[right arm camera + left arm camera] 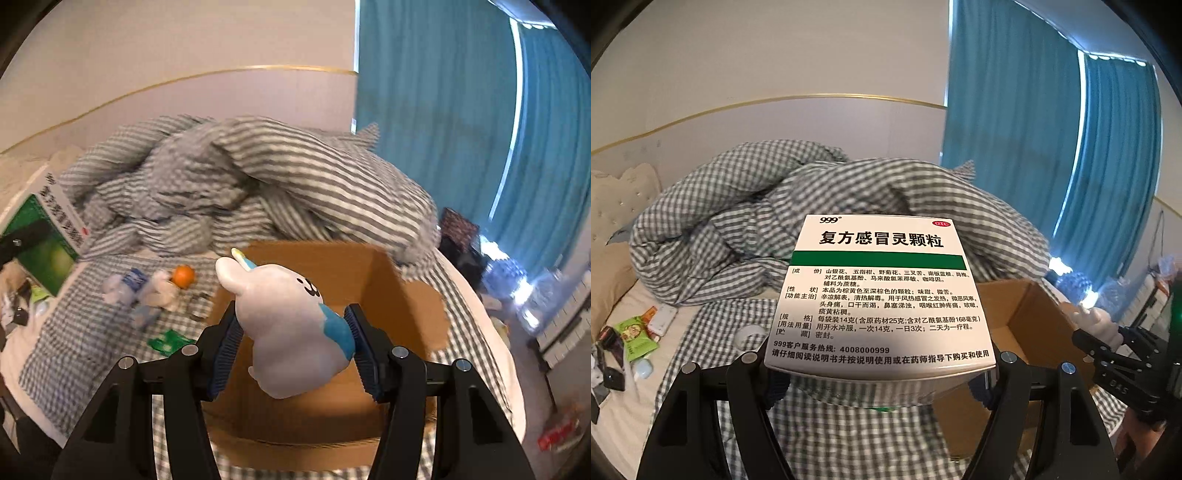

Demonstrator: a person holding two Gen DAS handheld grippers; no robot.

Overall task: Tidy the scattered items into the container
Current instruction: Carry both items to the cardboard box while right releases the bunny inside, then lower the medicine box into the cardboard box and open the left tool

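Black fingers of the left gripper (pixel 879 363) clamped a white-and-green medicine box (pixel 882 291) by its sides, its printed face up and its long axis running straight ahead. Ahead and to its right sat the open cardboard box (pixel 1015 314). Tilted downward, the right gripper (pixel 291 347) pinched a white rabbit toy (pixel 284 325) above that box, ears pointing forward-left, over the checked bedcover (pixel 92 332).
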